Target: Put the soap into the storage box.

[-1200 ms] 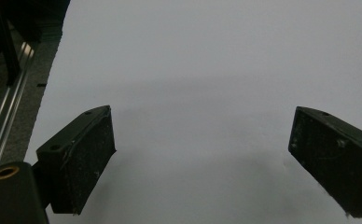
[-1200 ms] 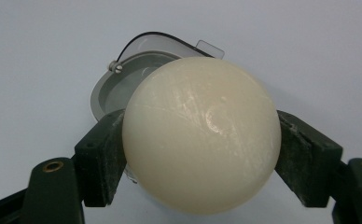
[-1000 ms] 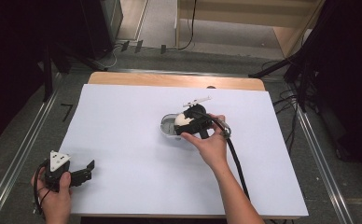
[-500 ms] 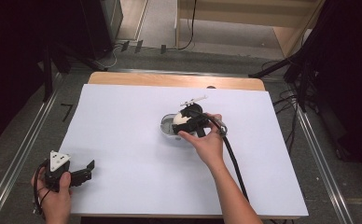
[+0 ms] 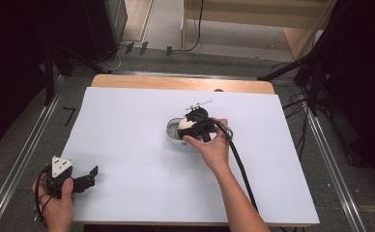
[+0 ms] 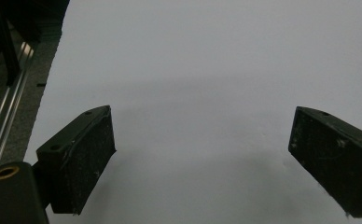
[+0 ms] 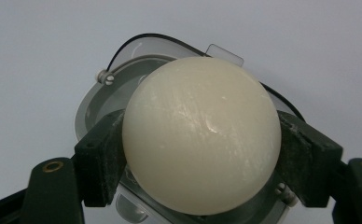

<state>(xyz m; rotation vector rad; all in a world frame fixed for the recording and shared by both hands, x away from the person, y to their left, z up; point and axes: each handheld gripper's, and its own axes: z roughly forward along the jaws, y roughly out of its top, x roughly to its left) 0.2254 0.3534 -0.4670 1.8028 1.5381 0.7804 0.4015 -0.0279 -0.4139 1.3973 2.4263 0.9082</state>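
A cream-white ball (image 7: 201, 135) sits clamped between the two black jaws of my right gripper (image 7: 201, 154), just above a round clear and grey dish (image 7: 109, 91). From above, the ball (image 5: 185, 123) and my right gripper (image 5: 193, 126) hover over the dish (image 5: 172, 131) near the table's middle. My left gripper (image 5: 90, 176) rests at the near left corner, held by a hand, jaws wide apart. Along its own jaws, my left gripper (image 6: 202, 158) has nothing but white sheet between them.
A white sheet (image 5: 127, 145) covers the table, with a wooden strip (image 5: 142, 81) along the far edge. A small metal tool (image 5: 198, 103) lies just beyond the dish. A black cable (image 5: 241, 169) trails from the right gripper toward the near edge. Metal rails (image 5: 21, 154) flank the table.
The right gripper with the ball has shifted slightly left and away, settling over the dish. The left gripper has stayed put.
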